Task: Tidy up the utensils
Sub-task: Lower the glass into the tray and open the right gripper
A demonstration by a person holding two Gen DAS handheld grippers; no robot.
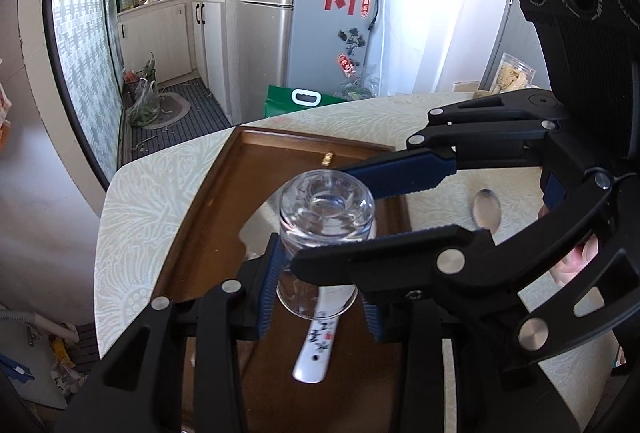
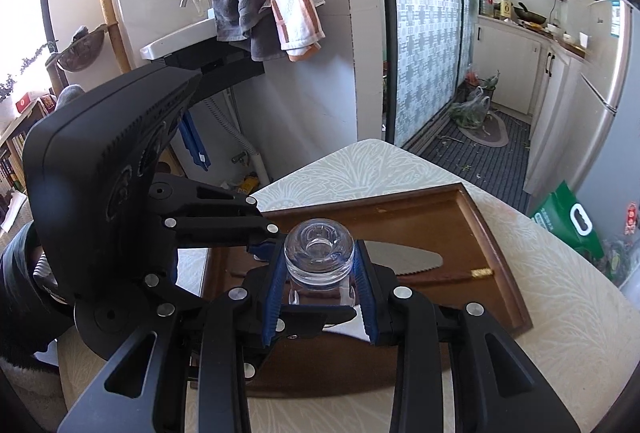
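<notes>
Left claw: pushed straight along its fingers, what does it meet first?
The left claw grips the upturned glass, and the right claw clamps the same glass just ahead. Beyond, probably the knife blade on the wooden tray; depth is unclear.

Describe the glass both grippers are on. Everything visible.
The glass is a clear, thick-walled tumbler, held upside down with its heavy, dimpled base on top and its open mouth facing down. It looks empty. It hangs above the brown wooden tray, over a white ceramic spoon, clear of the tray floor as far as the views show. The left gripper clamps its lower body with blue pads; the right gripper grips it crosswise, nearer the base.
</notes>
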